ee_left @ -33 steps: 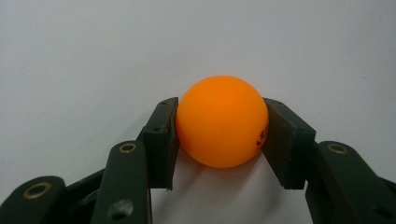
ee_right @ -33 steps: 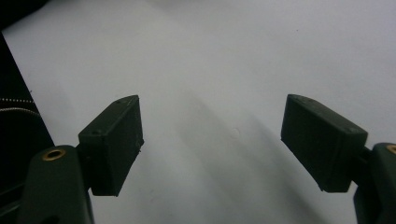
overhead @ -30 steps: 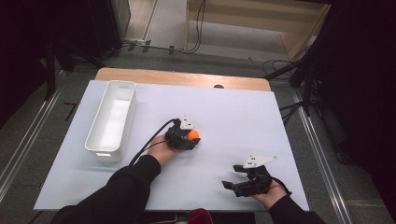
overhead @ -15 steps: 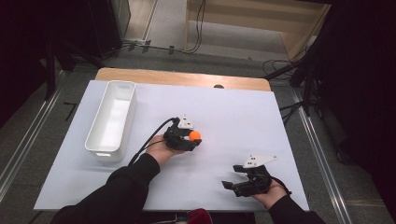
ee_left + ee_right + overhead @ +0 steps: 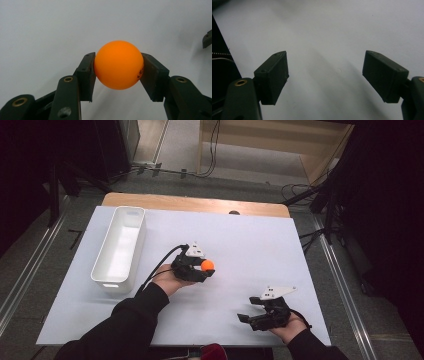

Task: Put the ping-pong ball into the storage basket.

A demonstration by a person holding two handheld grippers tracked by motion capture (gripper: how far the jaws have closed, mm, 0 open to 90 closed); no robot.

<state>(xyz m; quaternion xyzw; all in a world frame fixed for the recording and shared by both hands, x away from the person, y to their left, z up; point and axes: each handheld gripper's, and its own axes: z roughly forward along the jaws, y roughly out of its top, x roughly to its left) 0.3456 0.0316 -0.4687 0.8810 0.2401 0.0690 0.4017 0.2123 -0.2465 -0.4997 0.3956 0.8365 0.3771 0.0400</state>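
On white table sheet, orange ball.

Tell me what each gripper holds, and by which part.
The left gripper clamps the orange ball across its middle, one pad on each side. The right gripper is open and holds nothing.

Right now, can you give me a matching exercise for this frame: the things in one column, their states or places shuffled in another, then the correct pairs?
Things:
1. orange ball
2. white bin
3. left gripper
4. right gripper

States or places:
A. jaws wide apart, nothing between them
B. stands empty at the left of the table
C. pinched between two black jaws
D. shut on a round thing near the table's middle

Pairs: 1-C, 2-B, 3-D, 4-A
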